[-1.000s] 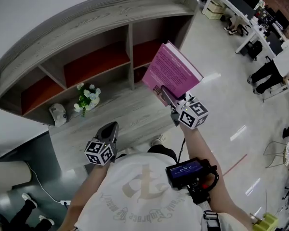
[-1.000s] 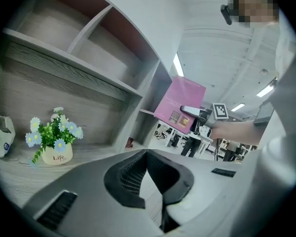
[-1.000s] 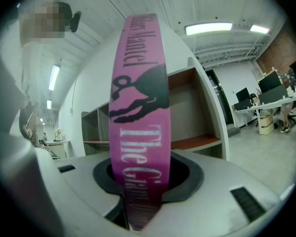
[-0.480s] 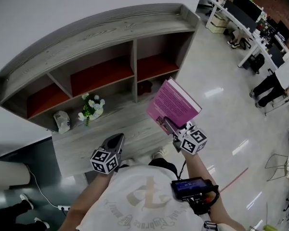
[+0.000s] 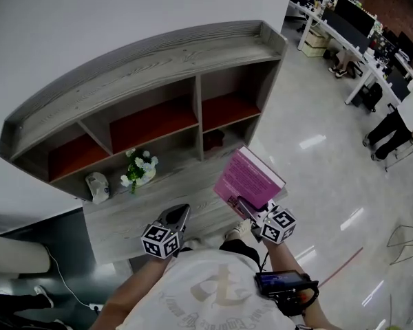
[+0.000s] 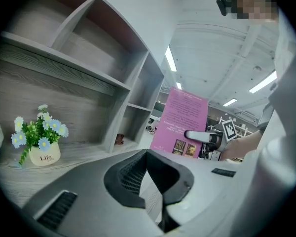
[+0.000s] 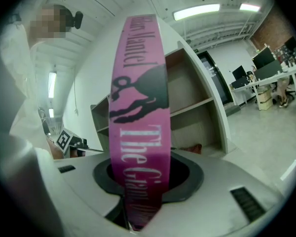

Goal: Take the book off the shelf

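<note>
As the right gripper (image 5: pixel 242 205) has carried its load lower and back toward the person over the last second, the pink book (image 5: pixel 250 178) now stands clear of the wooden shelf unit (image 5: pixel 158 59). A second ago it was held up in front of the unit's right-hand compartments; now it sits below them, upright and slightly tilted, at the right front corner of the unit's lower ledge, touching none of it. The right gripper's own view shows the pink spine, with its white lettering, running up between the two jaws, which are clenched on the book's lower edge, so the grasp looks firm. The left gripper (image 5: pixel 178 215) has kept to the front edge of the same ledge, left of the book; its jaws are drawn together with nothing between them, and it takes no part in the carry. On the ledge, well to the left of the book, a small pot of flowers (image 5: pixel 139 170) sits beside a white object (image 5: pixel 96 186) too small to identify, both undisturbed. The compartments with red back panels look empty, apart from something small and dark low in the right one. With the book already out of the unit, the removal seems essentially done; what likely remains is to bring the book to rest.
</note>
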